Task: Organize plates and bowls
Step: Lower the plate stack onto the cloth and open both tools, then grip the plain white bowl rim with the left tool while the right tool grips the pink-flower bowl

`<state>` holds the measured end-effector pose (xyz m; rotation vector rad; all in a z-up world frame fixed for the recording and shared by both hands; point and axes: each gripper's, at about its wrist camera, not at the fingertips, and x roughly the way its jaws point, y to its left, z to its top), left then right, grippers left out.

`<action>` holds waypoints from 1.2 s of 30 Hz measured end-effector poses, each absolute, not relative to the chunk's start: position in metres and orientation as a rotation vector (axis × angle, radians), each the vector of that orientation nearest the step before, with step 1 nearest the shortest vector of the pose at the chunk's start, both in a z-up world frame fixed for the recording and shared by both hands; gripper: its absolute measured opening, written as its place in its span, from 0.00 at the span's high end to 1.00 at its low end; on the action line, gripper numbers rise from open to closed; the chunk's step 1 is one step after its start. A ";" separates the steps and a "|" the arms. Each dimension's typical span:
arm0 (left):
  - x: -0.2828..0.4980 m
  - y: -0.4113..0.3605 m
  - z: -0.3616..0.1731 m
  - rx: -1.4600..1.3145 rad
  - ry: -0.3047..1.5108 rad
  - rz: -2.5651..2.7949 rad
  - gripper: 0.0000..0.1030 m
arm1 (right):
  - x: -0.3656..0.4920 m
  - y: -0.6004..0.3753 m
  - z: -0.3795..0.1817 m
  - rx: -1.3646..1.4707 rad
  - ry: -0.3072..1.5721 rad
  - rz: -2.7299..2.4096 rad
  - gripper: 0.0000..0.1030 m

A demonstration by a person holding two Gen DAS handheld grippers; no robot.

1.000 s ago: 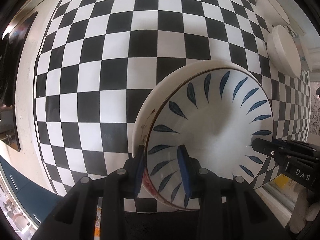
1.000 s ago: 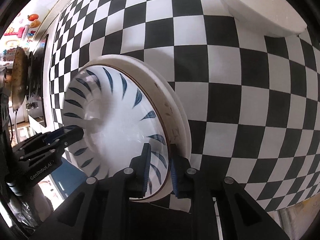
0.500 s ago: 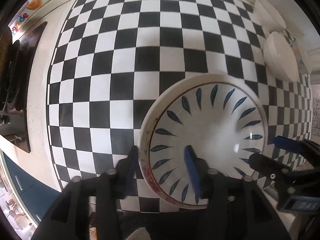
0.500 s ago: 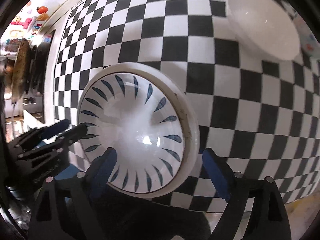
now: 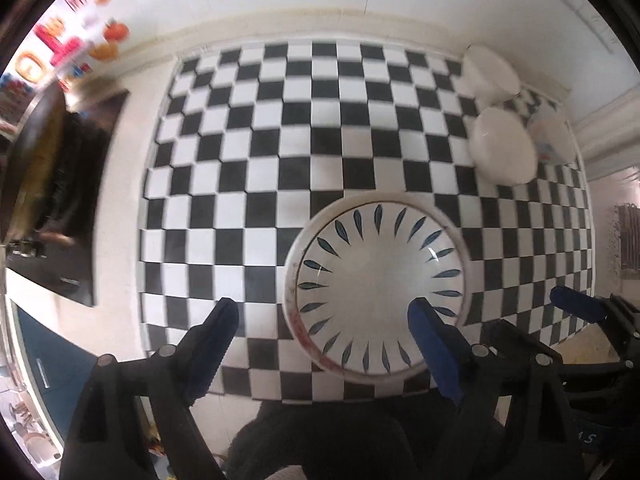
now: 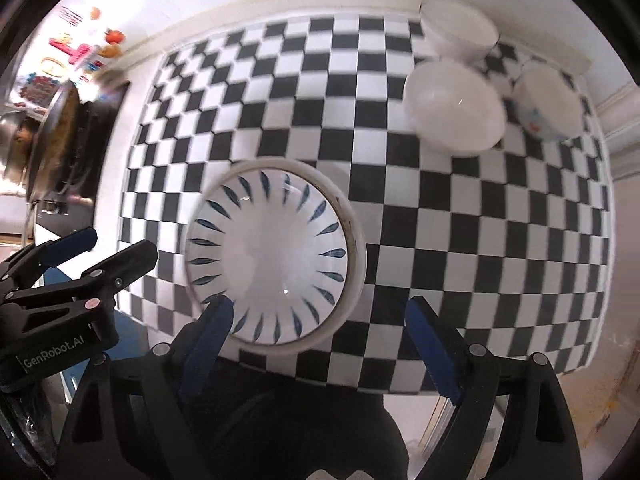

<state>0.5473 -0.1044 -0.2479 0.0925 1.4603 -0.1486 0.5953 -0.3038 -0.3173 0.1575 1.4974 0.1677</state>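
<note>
Though round, leaf-patterned plate [image 5: 376,296] face-up

Both wrist cams look steeply down from well above the checkered tabletop [image 5: 248,184]. Shared: leaf-patterned bowl [image 5: 376,296], white bowls far right.

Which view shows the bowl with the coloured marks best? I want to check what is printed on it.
The right wrist view: the patterned bowl sits whole beside two white bowls, with red and blue marks on its side, though too blurred to read. The left wrist view shows only a smeared sliver of it, partly hidden behind a white bowl.
</note>
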 end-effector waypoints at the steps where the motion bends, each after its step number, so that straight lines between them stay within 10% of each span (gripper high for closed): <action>1: 0.544 -0.103 -0.238 0.090 1.448 -0.149 0.16 | 0.591 -0.306 -0.304 0.163 1.479 0.171 0.13; 18: 0.506 -0.085 -0.139 0.096 1.350 -0.137 0.16 | 0.544 -0.311 -0.178 0.136 1.319 0.164 0.13; 36: 0.518 -0.073 -0.132 0.091 1.318 -0.177 0.16 | 0.553 -0.314 -0.182 0.221 1.325 0.104 0.12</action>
